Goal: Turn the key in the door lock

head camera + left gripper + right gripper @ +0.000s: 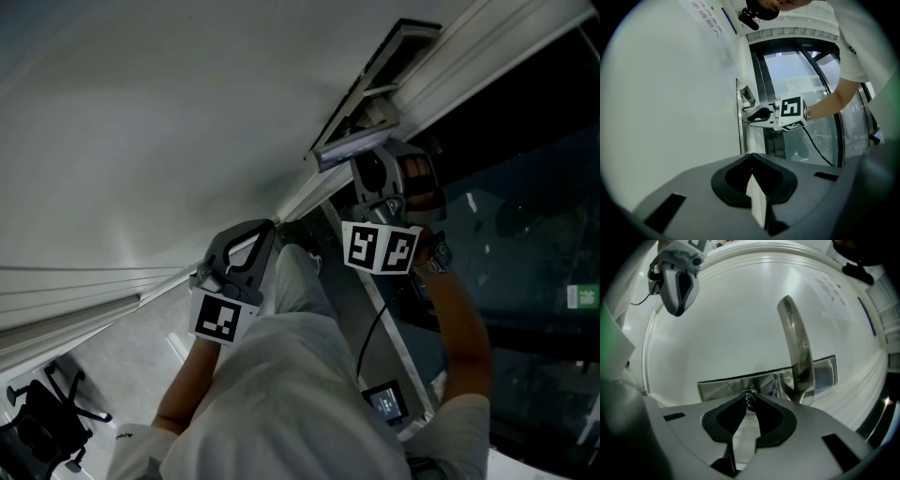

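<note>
The key [750,400] is a small bit of bright metal standing out of the steel lock plate [717,384]. It sits about midway along the plate, just beside the foot of the lever handle [797,343], and the plate itself is mounted on the white door [731,324] close to the door's edge. Only the key's head shows, and it is too small for me to make out its shape.

I'd expect it to be light and rigid, and a little slick against the pads. The resistance will come from the lock, not from the key. The place to hold it is across the flat of its head, close to the plate, so that a roll of the wrist carries it round without bending it or slipping off. A pinch at the very tip could skid once the lock resists.

The right gripper [749,404] has its jaws drawn in to a narrow gap, with the tips pinching the key's head. It is lined up almost square to the plate. The left gripper [752,161] is held well away from the lock. Its jaws are together with nothing between them, and it takes no part.
</note>
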Motion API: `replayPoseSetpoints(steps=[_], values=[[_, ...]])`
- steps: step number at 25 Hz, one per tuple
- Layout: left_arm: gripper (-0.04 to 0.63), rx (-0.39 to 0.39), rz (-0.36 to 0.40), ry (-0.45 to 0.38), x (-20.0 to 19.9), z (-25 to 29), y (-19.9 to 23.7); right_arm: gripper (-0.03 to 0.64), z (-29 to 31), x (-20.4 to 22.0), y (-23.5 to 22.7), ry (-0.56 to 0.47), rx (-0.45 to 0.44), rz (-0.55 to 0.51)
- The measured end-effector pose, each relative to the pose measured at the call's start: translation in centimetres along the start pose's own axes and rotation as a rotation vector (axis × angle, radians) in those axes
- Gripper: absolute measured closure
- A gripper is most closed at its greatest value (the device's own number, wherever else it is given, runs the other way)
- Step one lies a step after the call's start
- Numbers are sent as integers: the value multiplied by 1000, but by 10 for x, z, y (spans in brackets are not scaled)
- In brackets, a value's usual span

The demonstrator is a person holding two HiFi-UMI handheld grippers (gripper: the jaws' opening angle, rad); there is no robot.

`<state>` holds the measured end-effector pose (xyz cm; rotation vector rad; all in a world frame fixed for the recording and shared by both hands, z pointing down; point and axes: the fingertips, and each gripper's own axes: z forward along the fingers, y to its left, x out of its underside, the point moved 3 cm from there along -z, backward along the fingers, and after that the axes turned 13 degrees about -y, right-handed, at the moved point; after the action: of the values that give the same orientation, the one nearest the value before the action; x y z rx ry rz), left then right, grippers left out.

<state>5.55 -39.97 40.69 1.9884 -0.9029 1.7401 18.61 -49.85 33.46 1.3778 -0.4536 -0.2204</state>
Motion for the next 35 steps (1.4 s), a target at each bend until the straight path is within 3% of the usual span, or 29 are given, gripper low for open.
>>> replayPoseSetpoints(steps=[5, 9, 13, 26, 35], values=[[592, -10, 0, 4, -1, -4, 0, 580, -1, 0, -6, -11, 25, 299], [592, -4, -1, 10, 0, -5, -1, 607, 0, 3, -13, -43, 53, 632], [592, 4, 3, 11, 1, -4, -2, 607, 2, 5, -15, -43, 71, 814], [592, 4, 6, 18, 1, -3, -4, 607, 2, 26, -17, -187, 71, 1866], [592, 8, 17, 16, 0, -1, -9, 606, 2, 38, -7, -264, 29, 2450]])
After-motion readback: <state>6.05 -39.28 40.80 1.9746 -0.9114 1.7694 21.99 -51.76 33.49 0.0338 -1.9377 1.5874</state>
